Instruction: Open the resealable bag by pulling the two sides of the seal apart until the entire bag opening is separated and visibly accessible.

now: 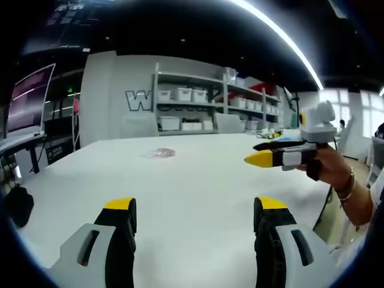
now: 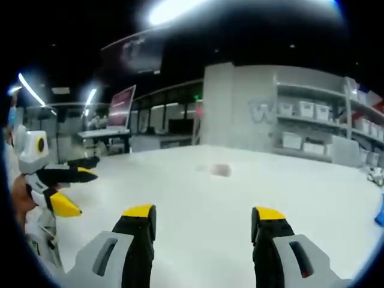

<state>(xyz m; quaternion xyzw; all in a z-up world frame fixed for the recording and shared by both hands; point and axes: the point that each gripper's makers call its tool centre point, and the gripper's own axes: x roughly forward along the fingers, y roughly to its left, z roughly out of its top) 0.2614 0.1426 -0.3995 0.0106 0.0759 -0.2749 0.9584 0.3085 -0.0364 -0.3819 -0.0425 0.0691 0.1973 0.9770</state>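
Observation:
A small clear resealable bag (image 1: 159, 153) lies flat on the white table (image 1: 198, 180), far out ahead of both grippers; in the right gripper view the bag (image 2: 219, 170) is a faint blurred patch. My left gripper (image 1: 195, 207) hovers over the near part of the table, open, with nothing between its yellow-tipped jaws. My right gripper (image 2: 204, 213) is likewise open and empty. A hand holds the right gripper (image 1: 261, 152) to the right in the left gripper view. The left gripper (image 2: 81, 191) enters the right gripper view from the left. Neither touches the bag.
Shelves with white bins (image 1: 192, 96) stand against the far wall behind the table. A monitor on a desk (image 1: 27, 99) is at the left. A person's hand with a bracelet (image 1: 342, 183) is at the table's right edge. Small objects (image 2: 378, 177) lie at the far right.

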